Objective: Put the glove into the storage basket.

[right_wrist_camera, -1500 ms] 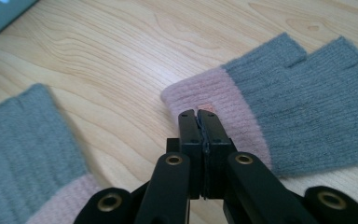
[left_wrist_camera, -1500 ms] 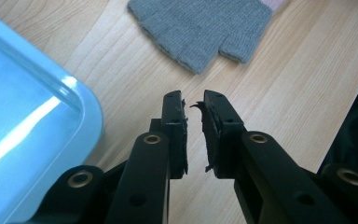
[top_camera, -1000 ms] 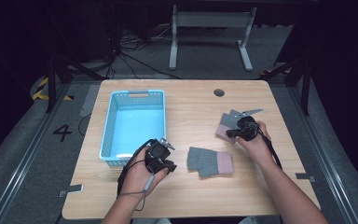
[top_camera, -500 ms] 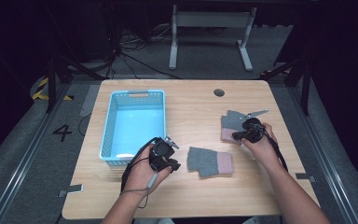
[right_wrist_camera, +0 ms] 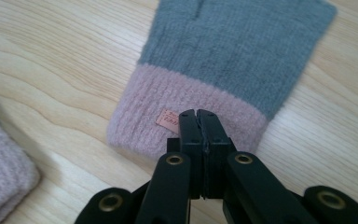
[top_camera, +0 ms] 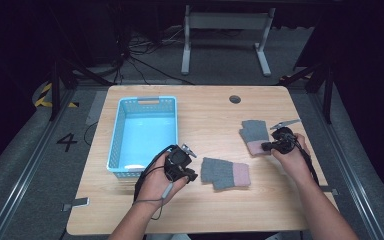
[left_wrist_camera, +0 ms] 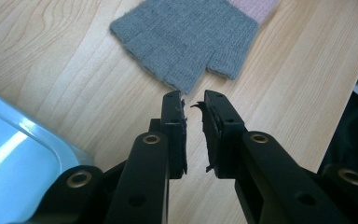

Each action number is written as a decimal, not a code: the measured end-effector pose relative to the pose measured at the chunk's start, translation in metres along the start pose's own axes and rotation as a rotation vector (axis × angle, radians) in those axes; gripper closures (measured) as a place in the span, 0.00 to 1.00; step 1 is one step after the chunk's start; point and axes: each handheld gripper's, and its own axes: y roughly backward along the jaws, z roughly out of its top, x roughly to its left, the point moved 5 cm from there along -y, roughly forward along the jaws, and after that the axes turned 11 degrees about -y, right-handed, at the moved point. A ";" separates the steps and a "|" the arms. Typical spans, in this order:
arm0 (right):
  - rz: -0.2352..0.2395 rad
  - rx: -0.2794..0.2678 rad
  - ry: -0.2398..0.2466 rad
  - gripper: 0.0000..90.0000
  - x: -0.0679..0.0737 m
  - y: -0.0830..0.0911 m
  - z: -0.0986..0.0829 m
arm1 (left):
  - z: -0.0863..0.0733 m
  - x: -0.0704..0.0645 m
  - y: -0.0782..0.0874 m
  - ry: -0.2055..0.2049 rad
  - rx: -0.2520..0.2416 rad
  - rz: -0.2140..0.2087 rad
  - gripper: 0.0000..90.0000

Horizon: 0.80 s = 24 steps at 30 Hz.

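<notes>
Two grey knit gloves with pink cuffs lie on the wooden table. The nearer glove [top_camera: 225, 173] [left_wrist_camera: 186, 42] lies flat just ahead of my left gripper [top_camera: 193, 175] [left_wrist_camera: 193, 100]. Its jaws stand a narrow gap apart with nothing between them, tips just short of the glove's thumb. The farther glove [top_camera: 255, 135] [right_wrist_camera: 233, 56] lies at the right. My right gripper [top_camera: 264, 146] [right_wrist_camera: 198, 114] is shut, its tips over the pink cuff beside a small label; no fabric shows between the jaws. The nearer glove's cuff [right_wrist_camera: 0, 168] shows at the lower left of the right gripper view.
A light blue plastic basket [top_camera: 117, 135] [left_wrist_camera: 23, 140] stands on the left half of the table, just left of my left hand. A round cable hole [top_camera: 235, 99] sits near the table's far edge. Bare wood lies along the far side and the front.
My left gripper has moved a little right, closer to the nearer glove. My right gripper has shifted slightly down onto the farther glove's cuff. Neither glove has moved.
</notes>
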 end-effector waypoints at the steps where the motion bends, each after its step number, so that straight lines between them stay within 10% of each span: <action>1: 0.000 -0.001 -0.005 1.00 -0.002 0.000 0.000 | 0.000 0.000 0.000 0.002 -0.002 0.000 0.87; 14: -0.051 -0.031 -0.059 1.00 -0.025 0.009 -0.007 | 0.005 0.003 0.000 -0.005 -0.004 -0.010 0.87; 24: -0.004 -0.086 -0.039 0.94 -0.012 0.028 -0.005 | 0.009 0.004 0.002 -0.008 -0.011 -0.012 0.86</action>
